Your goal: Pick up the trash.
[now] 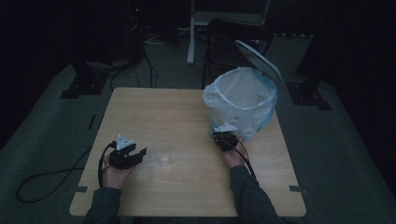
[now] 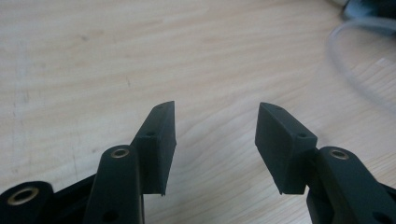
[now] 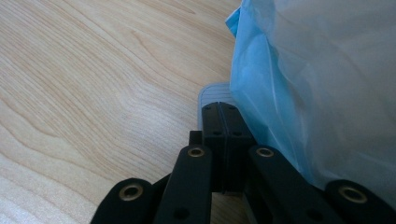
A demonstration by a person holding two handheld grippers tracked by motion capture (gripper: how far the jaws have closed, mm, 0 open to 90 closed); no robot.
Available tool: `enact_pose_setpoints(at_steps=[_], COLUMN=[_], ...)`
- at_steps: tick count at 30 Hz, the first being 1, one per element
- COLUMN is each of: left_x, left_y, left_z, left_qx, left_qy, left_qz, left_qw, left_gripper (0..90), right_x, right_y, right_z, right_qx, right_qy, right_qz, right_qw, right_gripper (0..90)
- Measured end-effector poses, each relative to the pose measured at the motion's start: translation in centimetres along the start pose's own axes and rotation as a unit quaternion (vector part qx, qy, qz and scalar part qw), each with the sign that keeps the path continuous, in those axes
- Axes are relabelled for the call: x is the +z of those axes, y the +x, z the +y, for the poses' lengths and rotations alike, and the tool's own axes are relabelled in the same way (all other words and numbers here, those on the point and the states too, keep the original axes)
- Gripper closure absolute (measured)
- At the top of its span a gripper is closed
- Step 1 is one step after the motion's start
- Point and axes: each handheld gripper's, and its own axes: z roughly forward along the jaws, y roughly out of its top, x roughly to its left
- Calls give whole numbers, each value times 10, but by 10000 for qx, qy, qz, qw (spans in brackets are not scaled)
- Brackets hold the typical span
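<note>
Two grippers on the table, left gripper fingers apart, right gripper fingers together beside half-hidden bin pedal, clear cup faint

No text, label, brand or number can be read anywhere.

Dim room. Wooden tabletop with a lined bin at its far right, lid tipped up behind it. Left gripper near the left edge, jaws apart, pointing right at a clear plastic cup just beside them. Right gripper held against the bin's near base; jaw gap too dark to tell. Cable trails off left onto the floor.
</note>
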Motion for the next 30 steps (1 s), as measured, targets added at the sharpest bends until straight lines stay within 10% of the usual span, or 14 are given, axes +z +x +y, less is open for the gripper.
enact_pose_setpoints(at_steps=[14,30], left_x=[-28,-4], left_y=[-4,-23], left_z=[36,28], left_qx=[-29,-6], left_qy=[-412,20], left_qz=[-428,-896], left_qw=[9982,9960], left_gripper=[525,550], right_x=[0,0], right_y=[0,-1], right_z=[0,-1], right_qx=[21,4], right_qy=[-5,-23], right_qz=[9,24], right_qw=[10000,10000], right_gripper=[900,900])
